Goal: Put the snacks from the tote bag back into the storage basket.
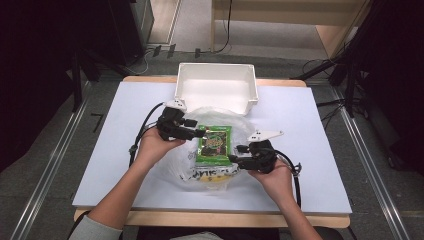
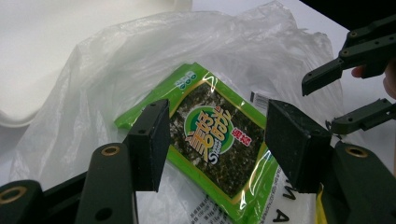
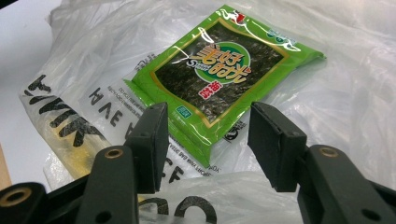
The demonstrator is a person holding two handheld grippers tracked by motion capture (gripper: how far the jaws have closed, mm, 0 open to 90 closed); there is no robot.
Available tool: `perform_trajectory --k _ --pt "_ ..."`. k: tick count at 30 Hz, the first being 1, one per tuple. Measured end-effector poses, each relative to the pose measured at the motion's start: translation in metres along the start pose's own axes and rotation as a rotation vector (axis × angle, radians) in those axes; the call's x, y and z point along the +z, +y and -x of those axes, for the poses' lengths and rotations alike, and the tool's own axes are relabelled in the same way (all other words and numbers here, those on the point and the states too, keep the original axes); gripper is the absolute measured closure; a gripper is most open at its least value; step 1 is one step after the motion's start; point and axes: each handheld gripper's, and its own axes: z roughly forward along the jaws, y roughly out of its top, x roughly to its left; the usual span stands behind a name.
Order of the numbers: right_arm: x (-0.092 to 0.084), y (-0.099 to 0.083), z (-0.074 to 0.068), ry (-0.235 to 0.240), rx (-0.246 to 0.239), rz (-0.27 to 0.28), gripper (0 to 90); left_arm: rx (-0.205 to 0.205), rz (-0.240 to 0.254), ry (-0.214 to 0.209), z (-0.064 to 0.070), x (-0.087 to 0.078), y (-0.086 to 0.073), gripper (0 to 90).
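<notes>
A green seaweed snack packet [image 1: 215, 143] lies flat on a crumpled clear plastic bag [image 1: 216, 111] in the middle of the table. My left gripper [image 1: 200, 132] is at the packet's left edge, jaws open and nothing pressed between them. In the left gripper view the packet [image 2: 212, 135] lies past the open left gripper [image 2: 218, 108], with the bag [image 2: 140, 60] around it. My right gripper [image 1: 235, 156] is at the packet's near right corner, also open. In the right gripper view the packet [image 3: 219, 74] lies just ahead of the open right gripper [image 3: 208, 112], on the bag [image 3: 355, 93].
A white rectangular bin [image 1: 216, 67] stands at the table's far edge, just behind the bag. The pale table top [image 1: 310, 150] stretches bare to the left and right of the bag. In the left gripper view the right gripper [image 2: 322, 105] shows at the right edge.
</notes>
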Motion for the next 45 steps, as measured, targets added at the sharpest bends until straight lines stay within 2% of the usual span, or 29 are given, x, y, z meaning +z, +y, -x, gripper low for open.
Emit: perform_trajectory --k 13,20,28,30,33,34,35,36,39,45 --pt "0.002 -0.002 -0.002 0.003 0.000 -0.005 49.4 -0.002 -0.002 -0.008 0.011 -0.011 -0.015 40.7" --pt "0.003 -0.001 -0.001 0.005 -0.001 -0.010 49.1 -0.011 -0.018 -0.002 0.014 -0.008 -0.029 43.3" --pt "0.007 0.000 -0.001 0.016 0.002 -0.011 48.7 -0.041 -0.024 0.005 0.013 -0.001 -0.040 52.1" --pt "0.007 0.000 0.000 0.015 0.002 -0.010 48.6 -0.037 -0.043 0.008 0.013 0.002 -0.041 58.3" --pt "0.008 0.000 0.000 0.012 0.005 -0.010 48.1 -0.052 -0.051 0.010 0.014 0.006 -0.043 65.4" --pt "0.008 0.000 0.000 0.011 0.005 -0.011 48.0 -0.072 -0.055 0.006 0.013 0.008 -0.044 65.7" --pt "0.008 0.000 0.000 0.009 0.003 -0.009 48.0 -0.087 -0.060 -0.001 0.012 0.010 -0.044 70.1" --pt "0.008 0.000 0.000 0.008 0.005 -0.008 48.0 -0.092 -0.056 0.002 0.011 0.012 -0.045 71.7" --pt "0.010 -0.001 -0.001 0.010 -0.001 -0.008 48.0 -0.089 -0.061 0.010 0.009 0.019 -0.046 78.4" --pt "0.013 -0.001 -0.003 0.007 -0.008 -0.015 47.9 -0.095 -0.092 0.016 0.006 0.031 -0.049 81.2"
